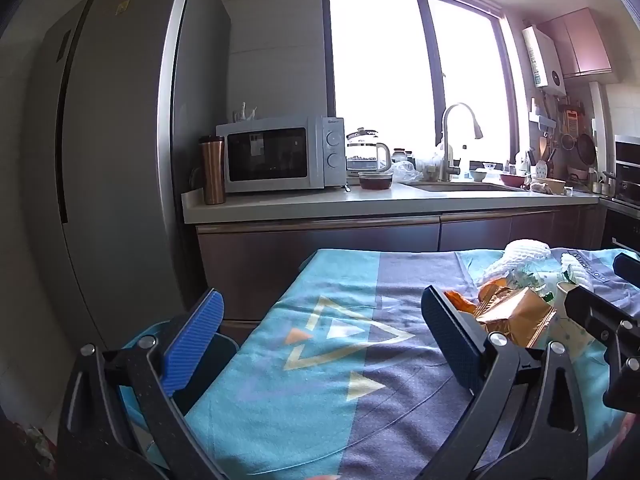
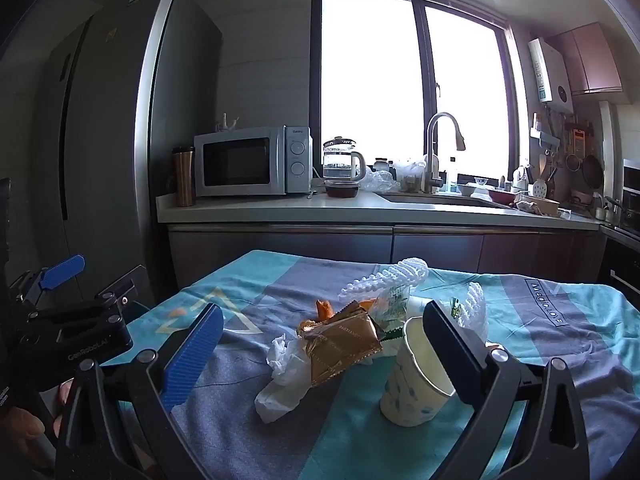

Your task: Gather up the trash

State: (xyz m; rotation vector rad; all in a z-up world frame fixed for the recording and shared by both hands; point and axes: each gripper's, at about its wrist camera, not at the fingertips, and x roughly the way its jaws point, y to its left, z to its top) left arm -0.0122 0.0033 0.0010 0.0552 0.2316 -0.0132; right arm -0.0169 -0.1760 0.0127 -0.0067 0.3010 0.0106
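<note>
While both sets of jaws stand wide and hold nothing: left gripper point(image 1: 320, 344) over bare blue-and-grey patterned cloth point(image 2: 560, 320) on the counter, right gripper point(image 2: 324, 354) near the trash pile. Gold foil wrapper point(image 2: 340, 348) at centre, crumpled white tissue point(image 2: 280, 380) touching its near left side, white paper cup point(image 2: 412, 384) just right, white foam fruit net point(image 2: 384, 276) on the far side.

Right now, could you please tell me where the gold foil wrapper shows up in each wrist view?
Left wrist view: the gold foil wrapper lies right of centre, just beyond the left gripper's right finger.
Right wrist view: the wrapper lies at centre, between tissue and paper cup.
Shared landmark: the microwave on the counter.
</note>
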